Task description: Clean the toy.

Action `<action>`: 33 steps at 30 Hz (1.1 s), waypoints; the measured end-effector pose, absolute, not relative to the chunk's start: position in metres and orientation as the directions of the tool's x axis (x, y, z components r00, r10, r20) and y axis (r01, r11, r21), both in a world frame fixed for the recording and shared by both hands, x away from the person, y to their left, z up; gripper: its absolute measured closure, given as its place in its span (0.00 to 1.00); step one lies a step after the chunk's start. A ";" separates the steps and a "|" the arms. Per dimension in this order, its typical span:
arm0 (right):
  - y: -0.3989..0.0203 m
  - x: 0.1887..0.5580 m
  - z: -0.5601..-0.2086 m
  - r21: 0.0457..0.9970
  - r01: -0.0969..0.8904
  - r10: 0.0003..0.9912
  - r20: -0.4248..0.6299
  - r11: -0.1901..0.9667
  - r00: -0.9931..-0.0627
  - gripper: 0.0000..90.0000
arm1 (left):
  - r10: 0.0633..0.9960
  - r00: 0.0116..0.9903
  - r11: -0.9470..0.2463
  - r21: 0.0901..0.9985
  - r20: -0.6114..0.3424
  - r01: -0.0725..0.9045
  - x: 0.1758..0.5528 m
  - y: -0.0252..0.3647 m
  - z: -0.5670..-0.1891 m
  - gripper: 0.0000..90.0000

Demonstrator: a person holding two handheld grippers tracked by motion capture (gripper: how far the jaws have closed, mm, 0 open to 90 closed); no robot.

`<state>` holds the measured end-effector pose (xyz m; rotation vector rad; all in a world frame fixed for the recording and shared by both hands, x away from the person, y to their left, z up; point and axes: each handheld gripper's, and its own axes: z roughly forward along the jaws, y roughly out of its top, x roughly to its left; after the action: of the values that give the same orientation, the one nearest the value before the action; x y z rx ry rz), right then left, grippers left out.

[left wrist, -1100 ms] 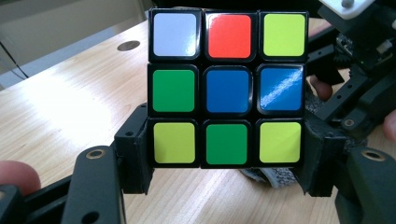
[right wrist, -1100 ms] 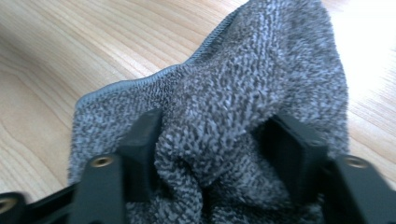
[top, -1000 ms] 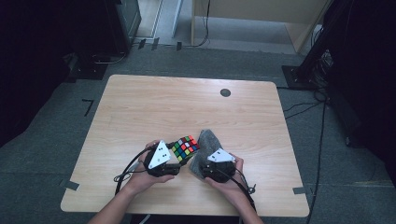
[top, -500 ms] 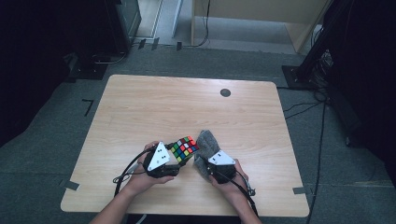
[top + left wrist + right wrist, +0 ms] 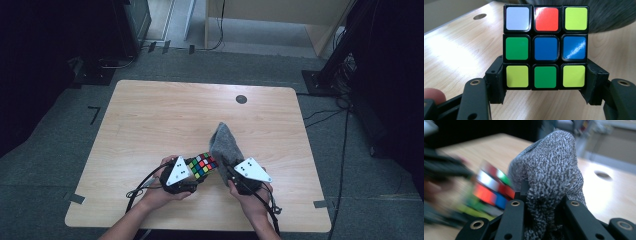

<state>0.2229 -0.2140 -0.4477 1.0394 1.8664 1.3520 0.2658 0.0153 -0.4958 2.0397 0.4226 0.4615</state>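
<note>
The puzzle cube (image 5: 545,47) is clamped at its bottom row by the left claw (image 5: 192,175), near the tabletop's (image 5: 150,115) front edge. A grey cloth (image 5: 551,182), just closed on, is pinched in the right claw (image 5: 541,205); the cube beside it is blurred, its far faces hidden.

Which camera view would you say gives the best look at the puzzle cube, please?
The left gripper view: the puzzle cube faces the camera, sharp, every sticker readable. In the high view the puzzle cube is small; in the right gripper view it is a blur.
</note>
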 end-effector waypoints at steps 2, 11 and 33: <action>-0.207 0.218 -0.440 0.970 0.226 0.799 0.064 0.091 -0.598 0.86 | 0.462 0.873 -0.471 0.877 0.155 0.094 0.265 0.013 -0.496 0.38; -0.209 0.220 -0.447 0.950 0.308 0.802 0.142 0.055 -0.580 0.86 | 0.433 0.890 -0.430 0.900 0.140 0.068 0.254 0.015 -0.489 0.38; -0.209 0.218 -0.449 0.947 0.297 0.776 0.096 0.122 -0.624 0.83 | 0.439 0.890 -0.420 0.904 0.123 0.083 0.262 0.023 -0.489 0.38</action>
<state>0.2180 -0.2087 -0.4492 1.0365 1.9826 1.5120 0.2618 0.0231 -0.4889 1.9811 0.3799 0.4158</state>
